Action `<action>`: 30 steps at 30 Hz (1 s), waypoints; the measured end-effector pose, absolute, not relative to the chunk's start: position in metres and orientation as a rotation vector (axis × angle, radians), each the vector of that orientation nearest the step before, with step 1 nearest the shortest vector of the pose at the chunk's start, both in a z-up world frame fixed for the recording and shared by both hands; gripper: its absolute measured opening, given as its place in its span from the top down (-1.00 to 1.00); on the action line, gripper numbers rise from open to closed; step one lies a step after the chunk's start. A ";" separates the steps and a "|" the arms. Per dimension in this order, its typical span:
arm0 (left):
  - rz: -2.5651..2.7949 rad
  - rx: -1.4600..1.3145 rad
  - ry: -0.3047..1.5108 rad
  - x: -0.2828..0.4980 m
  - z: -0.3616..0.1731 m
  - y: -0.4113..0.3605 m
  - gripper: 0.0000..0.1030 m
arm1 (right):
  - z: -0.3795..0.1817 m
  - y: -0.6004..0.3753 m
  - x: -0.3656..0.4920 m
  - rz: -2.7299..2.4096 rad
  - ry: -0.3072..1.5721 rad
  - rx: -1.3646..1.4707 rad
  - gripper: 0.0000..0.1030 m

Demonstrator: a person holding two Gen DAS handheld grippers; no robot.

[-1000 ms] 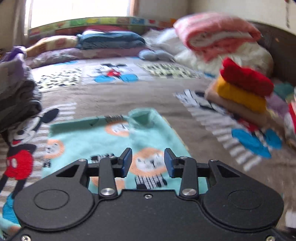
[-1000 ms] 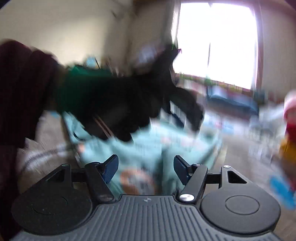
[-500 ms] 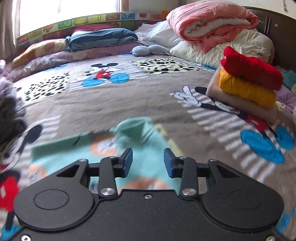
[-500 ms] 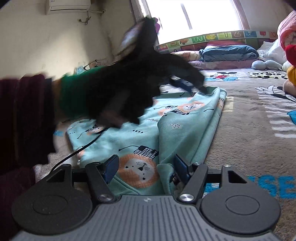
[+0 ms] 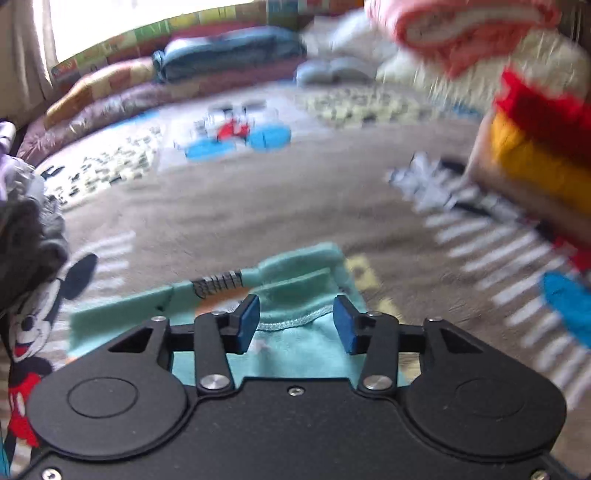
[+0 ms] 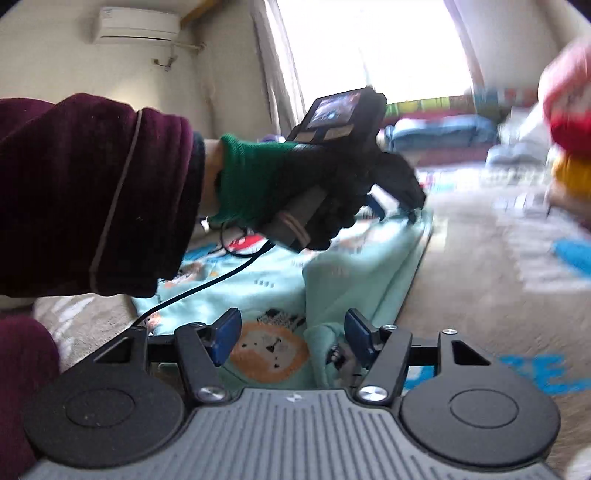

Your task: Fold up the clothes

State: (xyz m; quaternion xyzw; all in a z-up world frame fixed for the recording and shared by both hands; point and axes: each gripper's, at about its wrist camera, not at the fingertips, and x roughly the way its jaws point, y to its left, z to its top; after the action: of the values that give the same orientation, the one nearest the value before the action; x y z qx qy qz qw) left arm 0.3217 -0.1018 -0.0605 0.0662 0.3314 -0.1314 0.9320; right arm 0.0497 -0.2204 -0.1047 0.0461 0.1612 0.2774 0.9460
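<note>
A teal garment with lion prints [image 5: 295, 288] lies flat on the bed, one side folded over [image 6: 351, 273]. My left gripper [image 5: 296, 323] hovers over its hemmed far edge. Its jaws are opening, the cloth lies below the gap, and the pads do not press on it. In the right wrist view a black-gloved hand [image 6: 295, 192] holds that left gripper [image 6: 393, 214] at the garment's far corner. My right gripper [image 6: 292, 339] stands open low over the near end, above a lion print, with nothing pinched.
A stack of folded red and yellow clothes [image 5: 535, 147] sits at the right, under a rolled pink blanket [image 5: 461, 33]. A dark grey clothes pile [image 5: 26, 236] lies at the left. Pillows [image 5: 229, 51] line the far side. A black cable [image 6: 207, 288] crosses the garment.
The left jaws have spread wider and now sit over the garment's hemmed edge. In the right wrist view the gloved hand has steadied at the far corner.
</note>
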 end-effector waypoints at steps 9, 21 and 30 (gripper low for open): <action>-0.415 0.062 0.592 0.164 -0.053 -0.058 0.62 | -0.104 -0.216 0.037 0.534 0.420 0.009 -0.24; -0.416 0.224 0.641 0.133 -0.097 -0.083 0.69 | -0.120 -0.209 0.032 0.520 0.437 -0.030 -0.37; -0.174 -0.228 0.629 0.103 -0.079 0.044 0.38 | -0.094 -0.209 0.001 0.520 0.421 -0.089 -0.35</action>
State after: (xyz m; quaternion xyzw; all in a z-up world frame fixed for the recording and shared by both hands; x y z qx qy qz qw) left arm 0.1031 0.0437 -0.0789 -0.1117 0.3084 -0.0854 0.9408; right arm 0.0005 -0.2087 -0.0943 -0.0436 0.2064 0.2551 0.9436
